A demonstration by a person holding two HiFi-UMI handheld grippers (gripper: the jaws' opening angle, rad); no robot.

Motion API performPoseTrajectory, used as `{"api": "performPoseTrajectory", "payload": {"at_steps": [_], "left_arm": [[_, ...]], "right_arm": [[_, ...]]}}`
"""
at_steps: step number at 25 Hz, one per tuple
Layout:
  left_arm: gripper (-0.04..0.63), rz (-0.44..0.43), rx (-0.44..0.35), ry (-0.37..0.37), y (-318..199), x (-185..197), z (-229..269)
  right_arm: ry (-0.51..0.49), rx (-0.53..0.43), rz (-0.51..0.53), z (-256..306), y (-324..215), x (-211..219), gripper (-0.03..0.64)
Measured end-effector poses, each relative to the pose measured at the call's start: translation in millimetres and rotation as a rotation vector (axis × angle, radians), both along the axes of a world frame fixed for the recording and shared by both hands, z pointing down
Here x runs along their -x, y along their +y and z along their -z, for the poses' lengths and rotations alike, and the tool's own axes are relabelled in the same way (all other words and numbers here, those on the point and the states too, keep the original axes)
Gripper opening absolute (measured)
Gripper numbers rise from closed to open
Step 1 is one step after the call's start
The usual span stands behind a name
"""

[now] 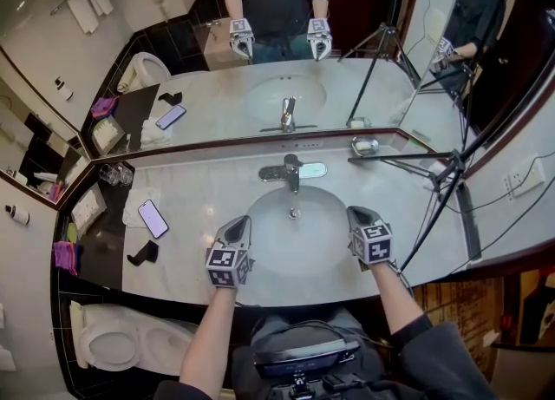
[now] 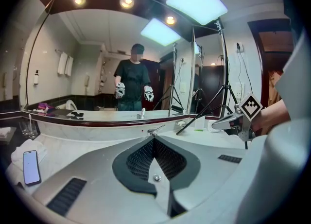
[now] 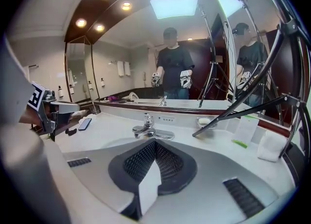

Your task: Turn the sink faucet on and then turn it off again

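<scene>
Nearest the lens, the person's forearms [image 1: 212,337] reach fwd over the front edge of the pale marble tabletop [image 1: 199,186], each hand w/ a grey two-jaw tool carrying a marker cube. The left tool [image 1: 240,223] hangs over the near-left rim of the white oval sink basin [image 1: 316,226]. Its own view shows the ribbed black pads [image 2: 146,156] pressed together at the tip w/ nothing btwn them. The right tool [image 1: 357,213] hangs over the near-right rim, jaws likewise together and empty. The chrome single-lever sink faucet [image 1: 290,170] stands at the centre of the basin's back rim, just in front of the wall mirror [image 1: 260,42], spout toward the basin. It sits ahead of and btwn the two tools, apart from both. Left of the basin a smartphone w/ a lit blue screen [image 1: 153,218] lies partly on a folded white towel [image 1: 137,201], and a small black object [image 1: 143,253] lies nearer the tabletop's front edge. At back right a metal soap dish [image 1: 364,146] sits by the mirror, beside the legs of a black tripod [image 1: 451,173]. A white toilet [image 1: 113,342] shows at lower left.
</scene>
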State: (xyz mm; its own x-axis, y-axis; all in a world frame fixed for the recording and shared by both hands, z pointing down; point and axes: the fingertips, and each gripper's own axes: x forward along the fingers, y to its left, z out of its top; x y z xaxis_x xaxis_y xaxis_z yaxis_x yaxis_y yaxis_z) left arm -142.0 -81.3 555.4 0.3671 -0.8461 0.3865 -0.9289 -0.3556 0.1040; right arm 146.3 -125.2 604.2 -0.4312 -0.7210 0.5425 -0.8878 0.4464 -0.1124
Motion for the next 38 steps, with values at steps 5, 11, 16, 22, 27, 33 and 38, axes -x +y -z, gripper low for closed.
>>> {"api": "performPoseTrajectory", "payload": {"at_steps": [5, 11, 16, 22, 27, 33, 38], "left_arm": [[-0.014, 0.0, -0.001, -0.016, 1, -2, 0], [-0.012, 0.008, -0.001, -0.013, 0, -4, -4], [-0.012, 0.012, 0.002, -0.008, -2, -5, -3], [-0.012, 0.01, 0.009, -0.008, -12, -11, -8], [-0.012, 0.004, 0.014, -0.013, -23, -17, -11], [-0.012, 0.011, 0.02, -0.015, -33, -17, -21], [-0.012, 0.021, 0.033, -0.005, -38, -14, -31]], "right_arm": [[-0.004, 0.003, 0.015, -3, 3, 4, 0.017], [0.015, 0.009, 0.032, -9, 3, 3, 0.018], [0.031, -0.011, 0.053, -10, -3, 6, 0.018], [0.128, -0.039, 0.108, -11, -14, 18, 0.02], [0.245, -0.102, 0.193, -17, -38, 38, 0.023], [0.474, -0.211, 0.37, -29, -74, 69, 0.089], [0.747, -0.366, 0.567, -35, -107, 102, 0.184]]}}
